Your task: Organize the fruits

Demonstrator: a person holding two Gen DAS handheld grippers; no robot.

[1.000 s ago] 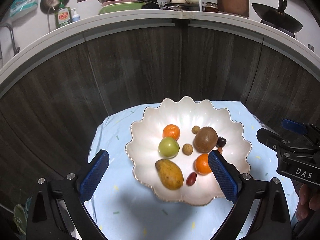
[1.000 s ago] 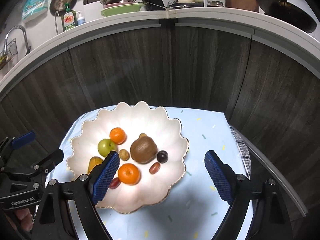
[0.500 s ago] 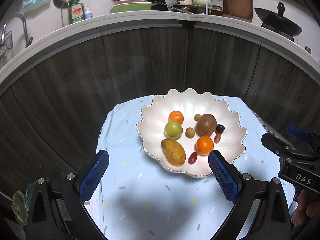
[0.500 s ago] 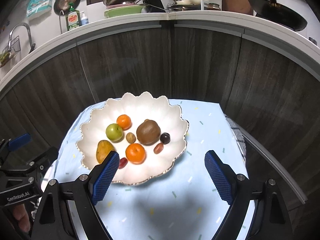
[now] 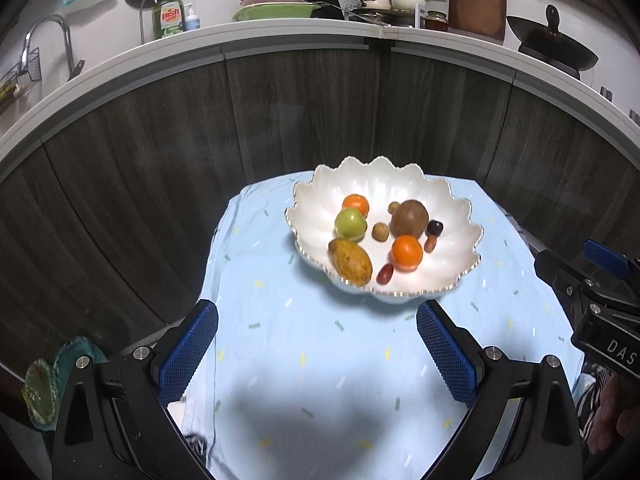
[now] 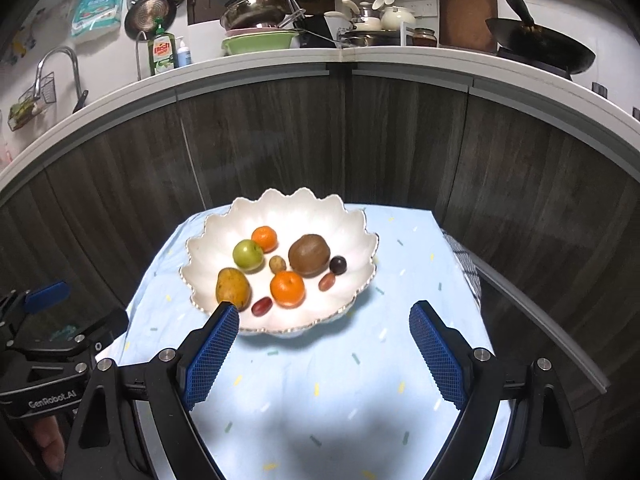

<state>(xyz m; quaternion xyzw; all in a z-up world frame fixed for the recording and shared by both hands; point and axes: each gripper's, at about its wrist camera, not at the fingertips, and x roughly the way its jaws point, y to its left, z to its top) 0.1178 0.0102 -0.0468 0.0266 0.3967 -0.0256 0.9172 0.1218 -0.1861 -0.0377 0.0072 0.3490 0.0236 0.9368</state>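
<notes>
Nine fruits in a scalloped bowl, both grippers spread and empty

Two tools sit nearest the cameras: the left hand-held gripper has its blue pads spread wide with nothing between them, only cloth beneath; the right hand-held gripper is likewise spread and empty, its left pad tip overlapping the near rim of the bowl in its own view. Seen from the left wrist, the right tool's black body carries the letters "DAS"; seen from the right wrist, the left tool reads "GenRobot.AI".

Both hang over a tabletop covered in pale blue cloth with small coloured flecks; beyond the pads, apart from them, stands the white scalloped bowl, touching neither tool.

Inside it, the yellow-brown mango lies nearest, left of centre, its long axis running from the near rim toward the bowl's middle; a red date lies just beside it, tilted; then an orange, a second date, a small tan fruit, a dark plum, a green apple, a kiwi with its length lying crosswise; a second orange sits farthest.

Behind, dark wood panels rise to a white counter; a green bottle there reads "fish".
</notes>
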